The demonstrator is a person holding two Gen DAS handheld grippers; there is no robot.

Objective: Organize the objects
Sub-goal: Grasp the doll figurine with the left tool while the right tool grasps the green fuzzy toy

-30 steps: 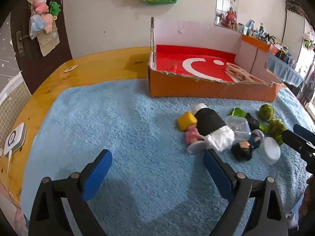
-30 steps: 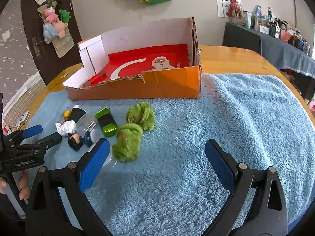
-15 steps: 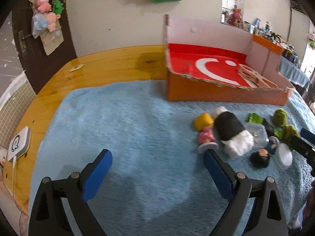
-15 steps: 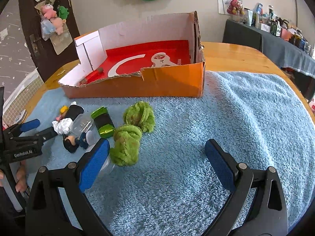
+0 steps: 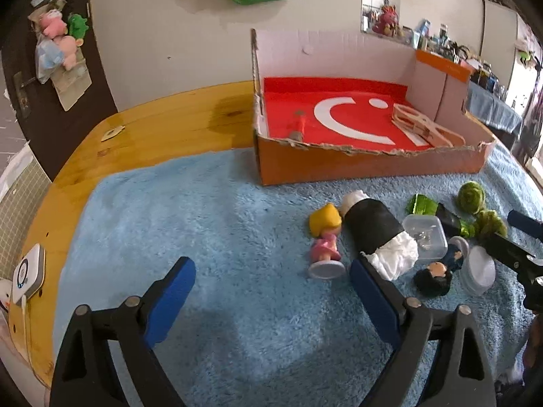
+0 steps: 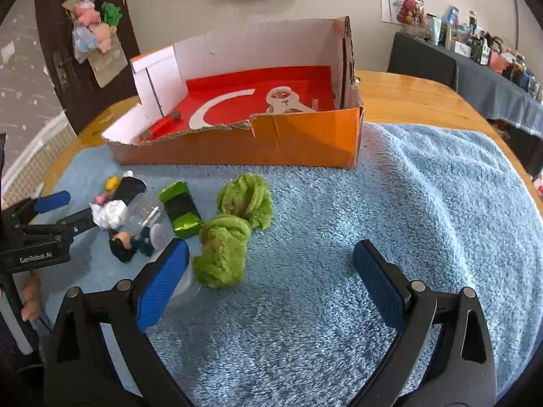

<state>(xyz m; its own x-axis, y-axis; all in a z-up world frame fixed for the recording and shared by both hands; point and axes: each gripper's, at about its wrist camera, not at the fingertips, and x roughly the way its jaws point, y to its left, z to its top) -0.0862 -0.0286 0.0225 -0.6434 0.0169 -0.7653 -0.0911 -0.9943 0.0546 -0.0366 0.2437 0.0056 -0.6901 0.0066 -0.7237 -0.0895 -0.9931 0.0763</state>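
Blue towel covers my worktop [image 5: 163, 129], the toys clustered before the orange box [image 5: 339, 166]. Since a second ago my left view has swung, the blonde doll [image 5: 325, 237] now nearer centre. Left tongs [image 5: 271, 291], just narrowing slightly, stand spread, empty; right tongs [image 6: 271, 271] spread too, its pad beside the green plush [image 6: 224, 247]. Both angle downward.

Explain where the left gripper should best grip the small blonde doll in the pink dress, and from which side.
Probably grip the small blonde doll in the pink dress across its narrow pink torso, coming down from above. It lies flat on the fluffy blue towel, head towards the orange cardboard box. The left gripper, jaws open and just narrowing slightly with nothing between them, should avoid the round head and flat base.
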